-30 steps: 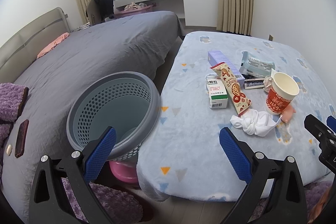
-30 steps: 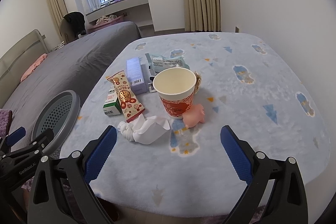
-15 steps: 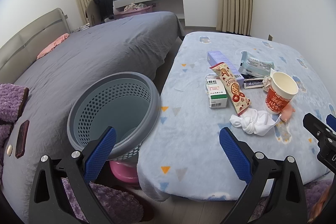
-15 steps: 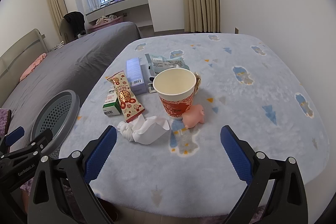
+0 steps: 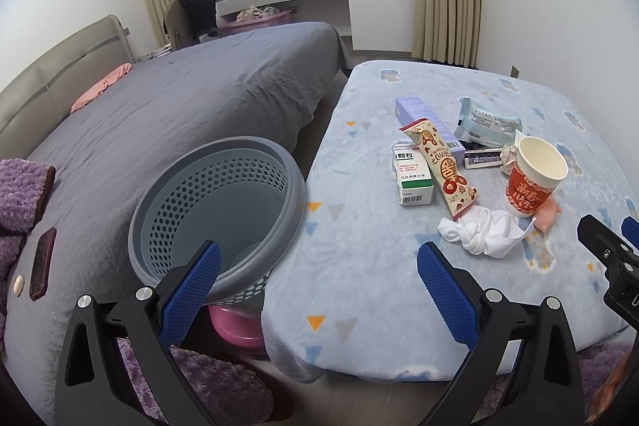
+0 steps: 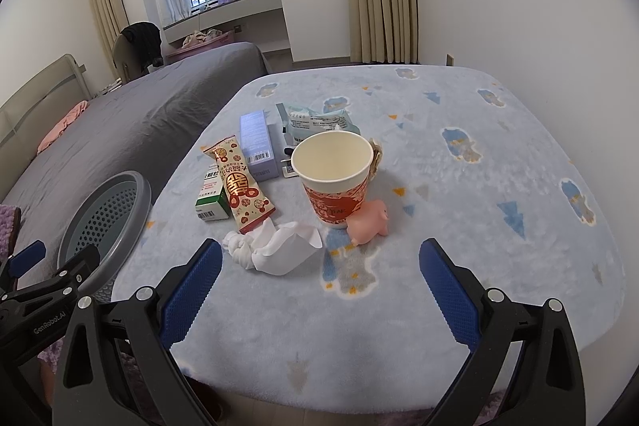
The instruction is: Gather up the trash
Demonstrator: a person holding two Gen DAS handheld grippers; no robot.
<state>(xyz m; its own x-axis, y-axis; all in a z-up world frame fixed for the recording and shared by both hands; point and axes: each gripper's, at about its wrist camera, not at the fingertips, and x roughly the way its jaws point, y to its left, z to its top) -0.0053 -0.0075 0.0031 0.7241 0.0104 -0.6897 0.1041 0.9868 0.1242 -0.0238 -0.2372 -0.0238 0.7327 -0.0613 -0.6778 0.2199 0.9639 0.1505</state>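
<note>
Trash lies on a light blue blanket-covered table (image 5: 359, 266): a crumpled white tissue (image 5: 481, 232) (image 6: 275, 246), a red paper cup (image 5: 533, 176) (image 6: 333, 178), a snack wrapper (image 5: 441, 166) (image 6: 239, 182), a green-and-white box (image 5: 413, 178) (image 6: 211, 196), a purple box (image 6: 257, 144) and a wipes pack (image 6: 319, 120). A grey perforated bin (image 5: 215, 210) (image 6: 106, 218) stands left of the table. My left gripper (image 5: 319, 290) is open and empty over the bin's edge. My right gripper (image 6: 319, 286) is open and empty, just short of the tissue.
A pink toy pig (image 6: 369, 222) sits beside the cup. A grey bed (image 5: 159, 114) lies left of the bin, with a purple blanket (image 5: 20, 190) and a dark phone (image 5: 42, 268) on it. A pink stool (image 5: 235, 322) is under the bin. A wall runs along the table's right side.
Both grippers have drifted back very slightly from the table; the objects have not moved and both stay open.
</note>
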